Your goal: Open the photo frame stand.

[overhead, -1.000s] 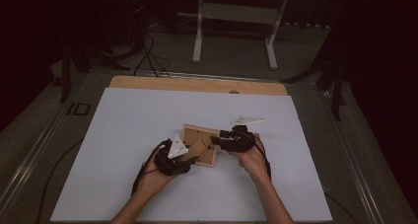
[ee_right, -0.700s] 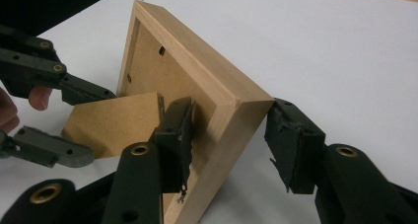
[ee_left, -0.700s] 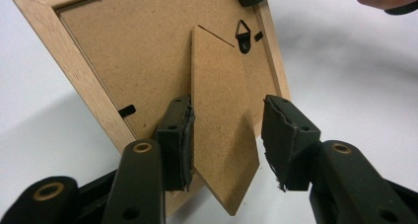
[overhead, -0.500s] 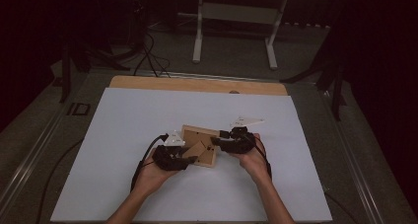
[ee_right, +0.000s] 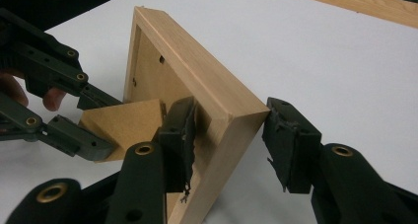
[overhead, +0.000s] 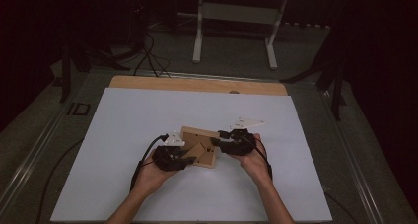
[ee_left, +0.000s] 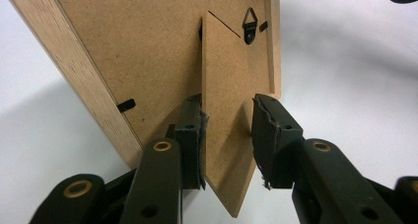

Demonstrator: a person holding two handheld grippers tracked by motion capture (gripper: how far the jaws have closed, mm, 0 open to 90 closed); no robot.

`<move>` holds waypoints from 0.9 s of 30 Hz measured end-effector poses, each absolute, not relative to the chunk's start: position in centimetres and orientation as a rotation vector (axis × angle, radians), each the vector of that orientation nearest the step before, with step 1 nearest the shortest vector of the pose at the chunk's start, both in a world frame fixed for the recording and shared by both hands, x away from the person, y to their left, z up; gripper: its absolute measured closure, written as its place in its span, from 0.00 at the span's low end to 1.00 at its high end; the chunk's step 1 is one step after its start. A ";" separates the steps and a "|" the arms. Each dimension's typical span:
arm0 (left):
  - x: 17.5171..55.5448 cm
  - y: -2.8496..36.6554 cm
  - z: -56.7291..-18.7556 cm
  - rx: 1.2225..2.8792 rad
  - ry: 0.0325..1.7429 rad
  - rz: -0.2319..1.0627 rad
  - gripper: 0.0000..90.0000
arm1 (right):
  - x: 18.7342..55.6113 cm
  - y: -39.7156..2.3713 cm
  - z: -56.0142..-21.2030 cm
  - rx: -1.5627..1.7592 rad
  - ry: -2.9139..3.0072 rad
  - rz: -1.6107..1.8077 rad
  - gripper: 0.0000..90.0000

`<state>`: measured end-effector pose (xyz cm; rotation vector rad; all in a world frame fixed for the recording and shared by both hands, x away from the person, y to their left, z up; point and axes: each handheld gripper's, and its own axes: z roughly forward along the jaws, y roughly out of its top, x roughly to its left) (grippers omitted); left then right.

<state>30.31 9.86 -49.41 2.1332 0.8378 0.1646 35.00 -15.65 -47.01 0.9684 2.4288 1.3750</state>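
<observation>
A light wooden picture frame [overhead: 199,134] rests back side up on the white table, tilted up at one end. Its brown fold-out stand [ee_left: 224,86] juts from the back board. My left gripper [ee_left: 226,135] has just been closing with the stand between its jaws. One pad touches the stand's edge and the other stands a sliver off. My right gripper [ee_right: 229,135] straddles the frame's corner [ee_right: 231,110], one pad inside the rim and one on the outer side, and it has been closing a little tighter. In the high view both grippers, left [overhead: 191,157] and right [overhead: 220,140], meet at the frame.
A wooden strip [overhead: 197,84] runs along the table's far edge. Beyond it stand a white metal support [overhead: 199,31] and floor cables [overhead: 148,56]. White tabletop [overhead: 123,120] lies open on all sides of the frame.
My left gripper's jaws have narrowed around the stand, and the gripper has tipped slightly. The frame and my right hand have kept their place.
</observation>
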 end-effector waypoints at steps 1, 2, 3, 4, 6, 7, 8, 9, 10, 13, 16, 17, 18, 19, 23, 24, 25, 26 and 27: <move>30.3 9.9 -49.4 2.133 0.837 0.164 0.75 | 35.0 -15.6 -47.0 0.968 2.428 1.375 0.62; 30.3 9.9 -49.4 2.130 0.837 0.168 0.75 | 35.0 -15.6 -47.0 0.967 2.426 1.376 0.63; 30.3 9.9 -49.4 2.126 0.839 0.169 0.76 | 34.9 -15.7 -46.9 0.965 2.426 1.377 0.63; 30.3 9.9 -49.4 2.123 0.843 0.169 0.76 | 34.9 -15.6 -46.9 0.962 2.423 1.377 0.63; 30.3 10.0 -49.3 2.116 0.847 0.174 0.77 | 34.8 -15.6 -46.8 0.956 2.417 1.375 0.64; 30.3 10.0 -49.3 2.113 0.848 0.179 0.77 | 34.7 -15.6 -46.8 0.950 2.415 1.373 0.64; 30.4 10.0 -49.3 2.111 0.851 0.182 0.78 | 34.7 -15.5 -46.7 0.946 2.412 1.373 0.64; 30.4 10.0 -49.3 2.108 0.858 0.184 0.78 | 34.7 -15.5 -46.7 0.941 2.408 1.370 0.64; 30.5 10.0 -49.3 2.106 0.860 0.190 0.78 | 34.6 -15.5 -46.7 0.939 2.404 1.369 0.64; 30.6 10.0 -49.2 2.109 0.870 0.218 0.79 | 34.5 -15.3 -46.6 0.934 2.392 1.360 0.64; 30.6 10.1 -49.3 2.109 0.883 0.238 0.79 | 34.5 -14.9 -46.4 0.921 2.385 1.349 0.64; 30.7 10.1 -49.3 2.108 0.887 0.244 0.79 | 34.5 -14.8 -46.4 0.920 2.385 1.345 0.64; 30.7 10.1 -49.3 2.110 0.889 0.253 0.79 | 34.5 -14.7 -46.3 0.918 2.386 1.344 0.64; 30.7 10.1 -49.3 2.110 0.893 0.260 0.79 | 34.5 -14.6 -46.3 0.915 2.385 1.343 0.64; 30.9 10.2 -49.5 2.123 0.906 0.298 0.80 | 34.3 -14.3 -46.3 0.908 2.386 1.344 0.64; 31.0 10.1 -49.6 2.126 0.910 0.314 0.81 | 34.3 -14.2 -46.3 0.901 2.389 1.344 0.64; 31.0 10.2 -49.6 2.137 0.915 0.331 0.82 | 34.2 -14.0 -46.3 0.900 2.393 1.343 0.63; 31.1 10.2 -49.6 2.140 0.920 0.341 0.83 | 34.2 -13.9 -46.3 0.892 2.398 1.341 0.63; 31.2 10.2 -49.7 2.144 0.919 0.339 0.84 | 34.1 -13.7 -46.3 0.882 2.400 1.341 0.63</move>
